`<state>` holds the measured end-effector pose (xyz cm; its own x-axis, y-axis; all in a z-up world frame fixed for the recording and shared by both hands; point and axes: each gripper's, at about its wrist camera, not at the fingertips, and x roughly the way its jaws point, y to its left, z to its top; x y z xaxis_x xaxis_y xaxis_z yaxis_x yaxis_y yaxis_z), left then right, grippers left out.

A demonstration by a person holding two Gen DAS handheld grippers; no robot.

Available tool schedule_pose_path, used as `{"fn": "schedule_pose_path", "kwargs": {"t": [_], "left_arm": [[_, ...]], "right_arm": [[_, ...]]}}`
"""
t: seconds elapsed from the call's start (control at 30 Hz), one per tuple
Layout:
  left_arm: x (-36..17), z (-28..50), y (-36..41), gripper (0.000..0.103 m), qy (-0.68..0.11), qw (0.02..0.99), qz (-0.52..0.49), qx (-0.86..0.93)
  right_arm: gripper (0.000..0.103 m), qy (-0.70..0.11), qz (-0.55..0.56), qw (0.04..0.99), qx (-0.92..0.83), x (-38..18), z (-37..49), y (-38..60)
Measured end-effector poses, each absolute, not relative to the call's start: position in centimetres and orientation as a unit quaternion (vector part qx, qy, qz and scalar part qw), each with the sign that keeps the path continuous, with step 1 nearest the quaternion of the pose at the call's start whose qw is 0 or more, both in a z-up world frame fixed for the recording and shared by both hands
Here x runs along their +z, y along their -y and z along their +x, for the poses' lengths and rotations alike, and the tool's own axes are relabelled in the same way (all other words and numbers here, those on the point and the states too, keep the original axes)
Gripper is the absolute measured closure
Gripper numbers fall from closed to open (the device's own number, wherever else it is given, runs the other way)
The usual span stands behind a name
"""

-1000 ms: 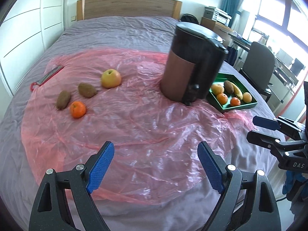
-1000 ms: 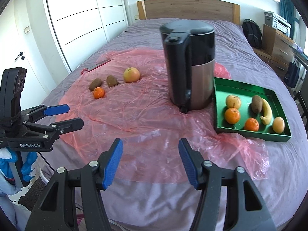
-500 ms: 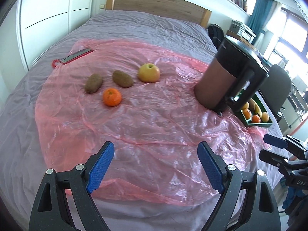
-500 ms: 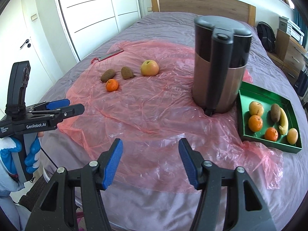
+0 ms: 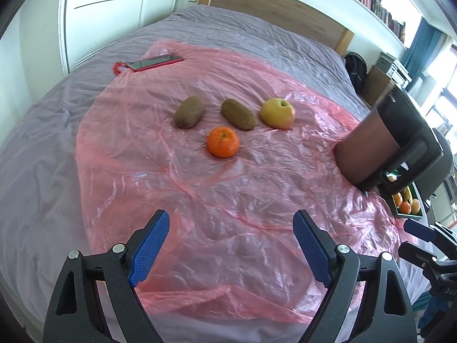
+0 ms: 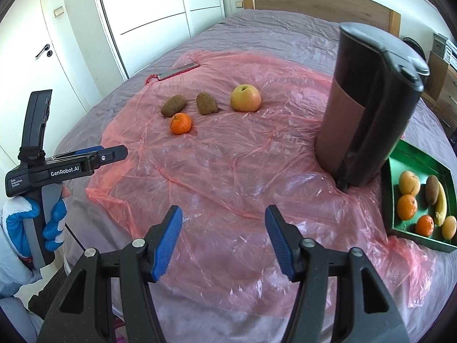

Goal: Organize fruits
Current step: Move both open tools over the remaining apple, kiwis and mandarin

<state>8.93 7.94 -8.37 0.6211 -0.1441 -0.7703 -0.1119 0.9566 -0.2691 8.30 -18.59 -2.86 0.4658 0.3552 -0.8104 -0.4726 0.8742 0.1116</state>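
Both grippers, left [image 5: 231, 245] and right [image 6: 224, 237], are hanging wide open and empty over the sheet's [image 5: 228, 200] near edge. The orange [image 5: 223, 141] is sitting mid-sheet, nearest of the loose fruit; the tray [image 6: 415, 154] is lying at the right edge. Approaching low and straddling the orange squarely should be helping.

Your right gripper [image 6: 223, 238] hangs with jaws apart and empty over the pink plastic sheet [image 6: 228, 171], the orange [image 6: 180, 123], two kiwis [image 6: 173, 105] and apple [image 6: 245, 98] lying beyond, the green tray [image 6: 389, 197] at right.
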Motion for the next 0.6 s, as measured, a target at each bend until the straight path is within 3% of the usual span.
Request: {"fn": "schedule_pose_path", "kwargs": {"t": [0.6], "left_arm": [[-11.1,15.8,-9.2,0.018,-0.453,0.882,-0.128,0.008]], "right_arm": [[0.028,-0.466,-0.093,0.839,0.265,-4.7,15.2,14.5]]}}
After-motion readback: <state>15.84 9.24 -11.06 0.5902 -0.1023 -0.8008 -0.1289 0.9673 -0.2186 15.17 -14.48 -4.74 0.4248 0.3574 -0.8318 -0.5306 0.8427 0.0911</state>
